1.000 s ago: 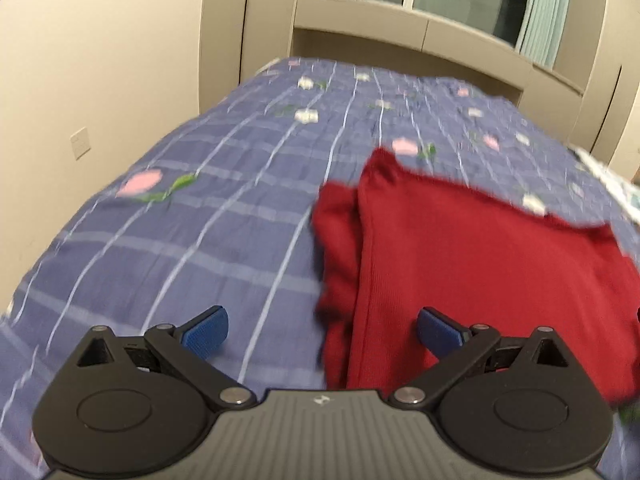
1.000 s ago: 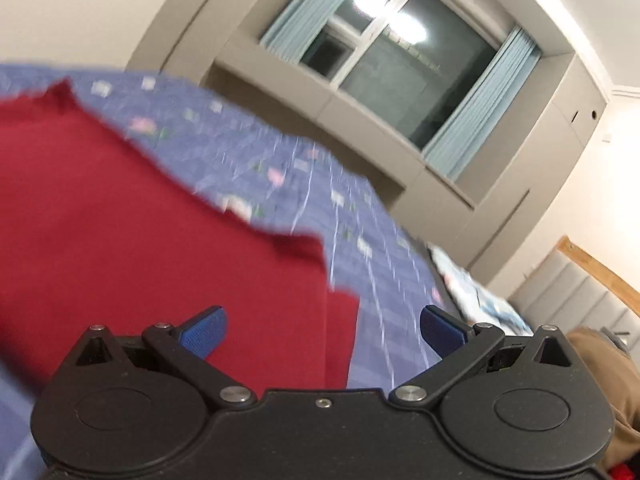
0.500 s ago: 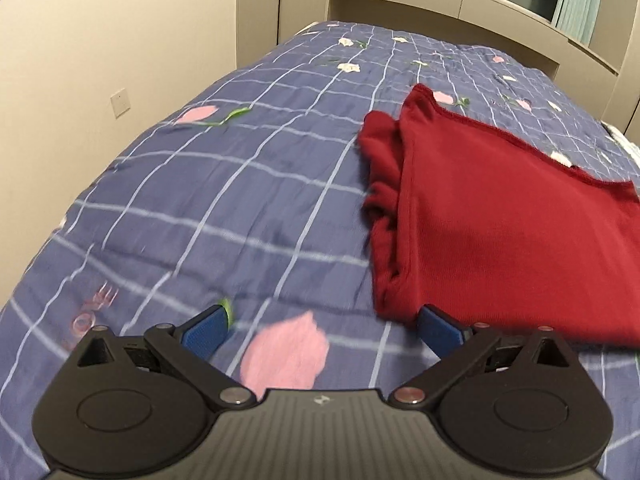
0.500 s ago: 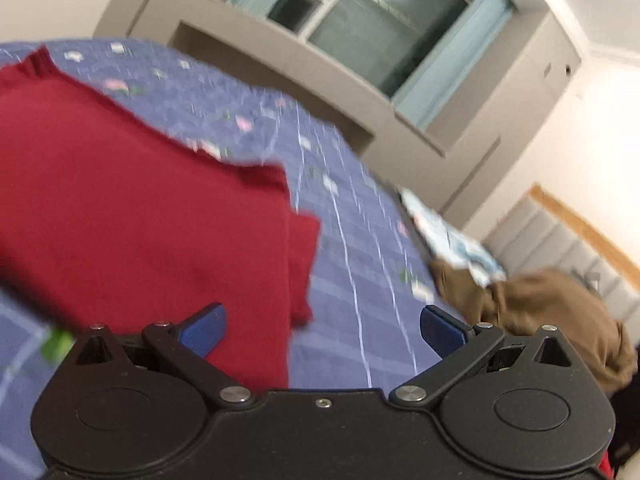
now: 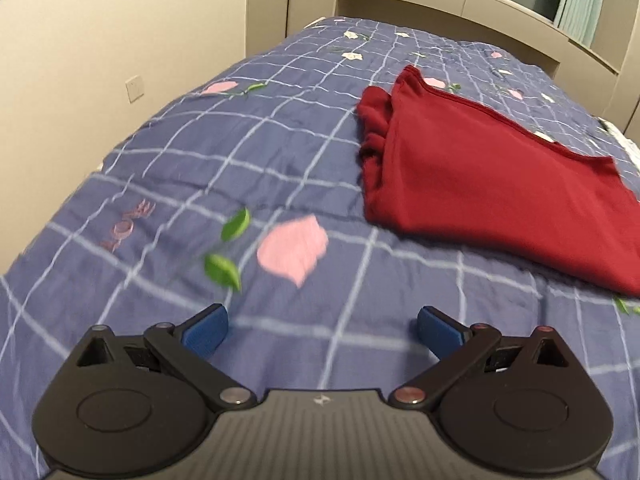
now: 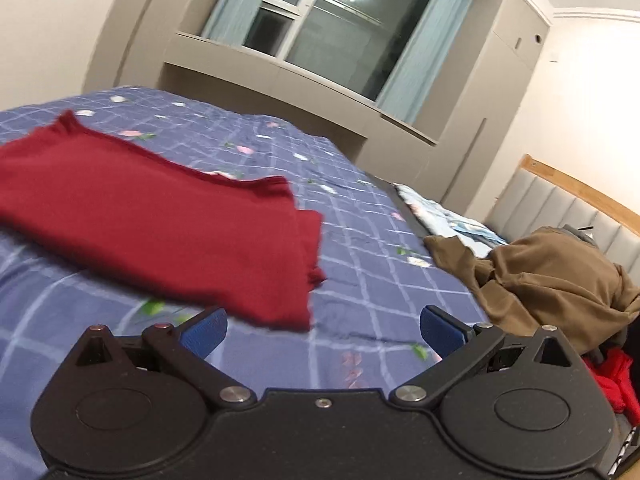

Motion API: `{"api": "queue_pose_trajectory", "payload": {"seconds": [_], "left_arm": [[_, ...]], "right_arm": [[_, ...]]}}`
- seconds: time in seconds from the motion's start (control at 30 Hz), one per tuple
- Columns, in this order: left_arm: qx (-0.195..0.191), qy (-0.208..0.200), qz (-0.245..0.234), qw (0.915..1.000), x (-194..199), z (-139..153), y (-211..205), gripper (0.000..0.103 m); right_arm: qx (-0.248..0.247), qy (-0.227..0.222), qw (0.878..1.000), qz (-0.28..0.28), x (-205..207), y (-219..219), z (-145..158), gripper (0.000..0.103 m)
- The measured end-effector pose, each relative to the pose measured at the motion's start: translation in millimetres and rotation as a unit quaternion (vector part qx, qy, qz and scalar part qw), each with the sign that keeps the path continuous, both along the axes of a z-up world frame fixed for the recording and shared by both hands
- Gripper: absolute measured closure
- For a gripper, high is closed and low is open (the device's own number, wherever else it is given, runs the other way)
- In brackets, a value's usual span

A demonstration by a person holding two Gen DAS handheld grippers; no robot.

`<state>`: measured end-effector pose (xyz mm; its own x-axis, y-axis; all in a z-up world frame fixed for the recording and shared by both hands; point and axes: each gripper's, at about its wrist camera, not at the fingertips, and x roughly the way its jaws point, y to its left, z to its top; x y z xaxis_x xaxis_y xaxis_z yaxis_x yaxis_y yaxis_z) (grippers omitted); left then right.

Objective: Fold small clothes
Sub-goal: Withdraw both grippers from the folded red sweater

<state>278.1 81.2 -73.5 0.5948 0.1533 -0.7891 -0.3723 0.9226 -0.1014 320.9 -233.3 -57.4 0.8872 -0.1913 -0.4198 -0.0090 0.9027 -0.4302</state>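
Note:
A dark red garment (image 5: 492, 172) lies folded flat on the blue checked bedspread (image 5: 240, 152), its sleeve bunched at the left edge. It also shows in the right wrist view (image 6: 152, 216). My left gripper (image 5: 322, 330) is open and empty, over bare bedspread, below and left of the garment. My right gripper (image 6: 323, 330) is open and empty, just short of the garment's near right corner.
A brown garment (image 6: 560, 272) lies heaped at the bed's right side, with a bright red cloth (image 6: 616, 380) below it. A light blue patterned cloth (image 6: 448, 216) lies by the padded headboard (image 6: 568, 212). A wall (image 5: 100, 60) runs along the bed's left.
Both grippers have drawn back from the red garment, which now lies farther ahead. The right view has swung right, bringing the brown heap into sight. Both stay open.

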Motion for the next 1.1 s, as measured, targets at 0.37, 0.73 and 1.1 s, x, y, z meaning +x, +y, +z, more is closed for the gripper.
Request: {"api": "queue_pose_trajectory", "payload": {"seconds": [0.37,0.73,1.1], "left_arm": [[0.052,-0.025,-0.041,0.9975,-33.0,-0.4,-29.9,0.001],[0.072,-0.048,-0.054,0.9948,-39.4,-11.8,-30.2,0.000],[0.059,-0.059,-0.064,0.9945,-40.4,-13.6,-23.6,0.000]], "right_arm": [[-0.043,0.015,0.998,0.046,-41.1,23.2,-27.5,0.001],[-0.123,-0.013,0.991,0.048,-44.9,38.5,-42.8,0.001],[-0.094,-0.025,0.992,0.077,-22.0,36.9,-21.3,0.000]]}}
